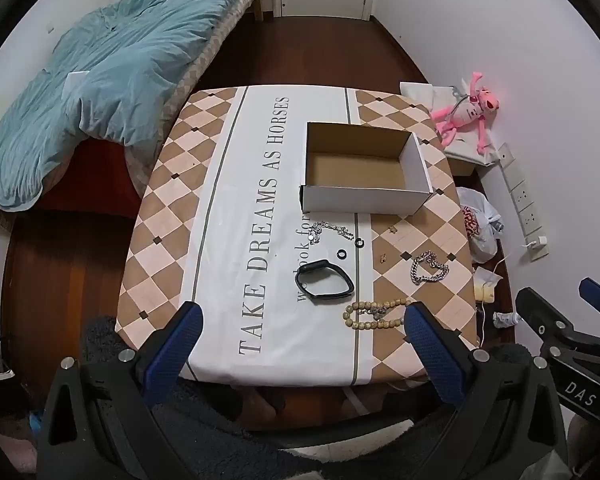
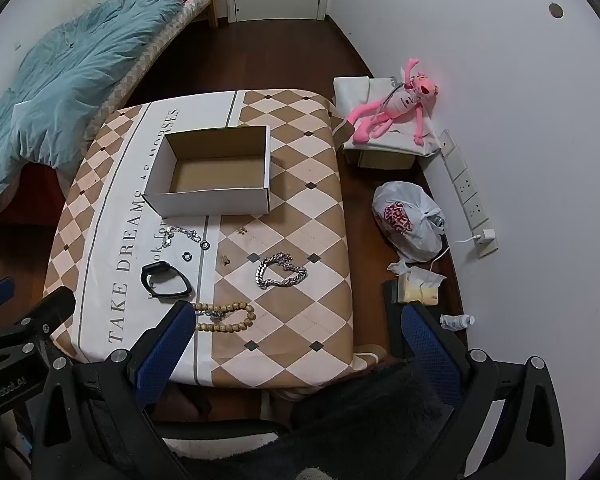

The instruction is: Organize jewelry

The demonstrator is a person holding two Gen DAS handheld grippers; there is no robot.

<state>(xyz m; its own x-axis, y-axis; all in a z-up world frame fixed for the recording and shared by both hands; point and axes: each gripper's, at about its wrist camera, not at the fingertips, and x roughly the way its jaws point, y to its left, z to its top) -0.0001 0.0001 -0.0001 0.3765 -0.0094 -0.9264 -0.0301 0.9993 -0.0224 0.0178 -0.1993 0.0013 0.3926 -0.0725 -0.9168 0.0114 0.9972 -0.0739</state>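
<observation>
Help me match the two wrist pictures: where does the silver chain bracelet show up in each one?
Left wrist view: silver chain bracelet lies right of centre, on the checkered cloth, right of the black watch band.
Right wrist view: the bracelet lies near centre, again right of the band.
Shared landmark: the open cardboard box behind it.

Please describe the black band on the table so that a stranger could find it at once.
Find the white box on the table; jewelry lies in front of it. The black band is left of the silver chain, just beyond the beads. It alone is a black loop.
</observation>
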